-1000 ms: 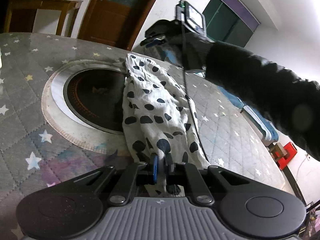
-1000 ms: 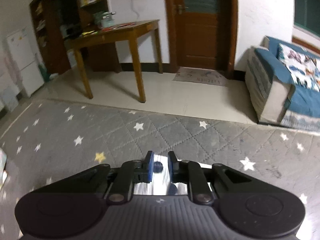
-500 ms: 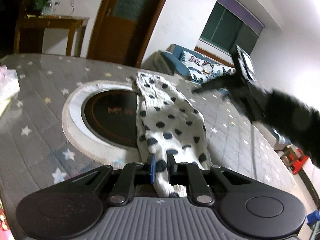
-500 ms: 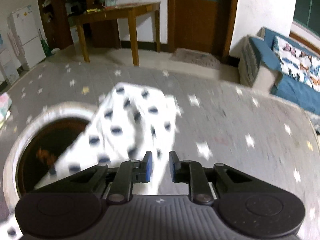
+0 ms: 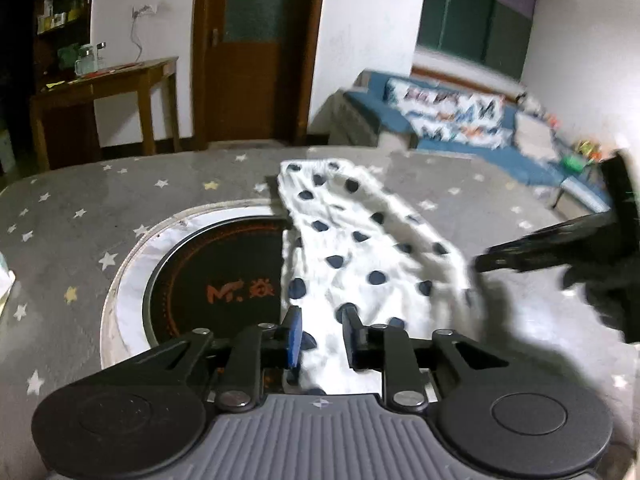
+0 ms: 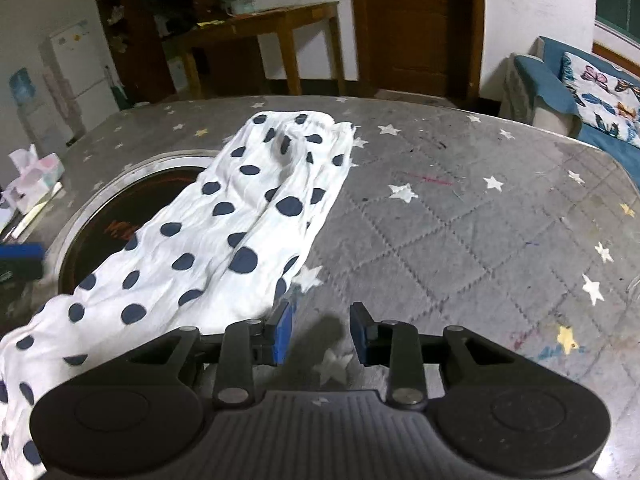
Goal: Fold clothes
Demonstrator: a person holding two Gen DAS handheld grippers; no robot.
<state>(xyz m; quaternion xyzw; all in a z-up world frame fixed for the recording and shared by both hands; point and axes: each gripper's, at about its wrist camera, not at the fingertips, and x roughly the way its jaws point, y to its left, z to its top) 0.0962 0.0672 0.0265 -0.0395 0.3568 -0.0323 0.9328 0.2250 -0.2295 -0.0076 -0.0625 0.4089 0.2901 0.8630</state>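
Note:
A long white garment with dark blue dots (image 6: 224, 216) lies stretched out on the grey star-patterned table cover (image 6: 440, 220), partly over a round black hotplate (image 5: 216, 280). My left gripper (image 5: 320, 334) is open over the near end of the garment (image 5: 360, 248), and cloth shows in the gap between its pads. My right gripper (image 6: 322, 330) is open just right of the garment's edge, with only table cover between its fingers. In the left wrist view the right gripper (image 5: 520, 258) appears as a blurred black shape at the garment's right side.
A tissue pack (image 6: 34, 172) lies at the table's left edge. Beyond the table stand a wooden side table (image 6: 280, 20), a brown door (image 6: 416, 24) and a blue sofa (image 5: 460, 120). Bare table cover stretches right of the garment.
Both grippers were nearly shut at the garment's ends and have opened. The right one has pulled back from the far edge to the garment's side. The garment now rests flat.

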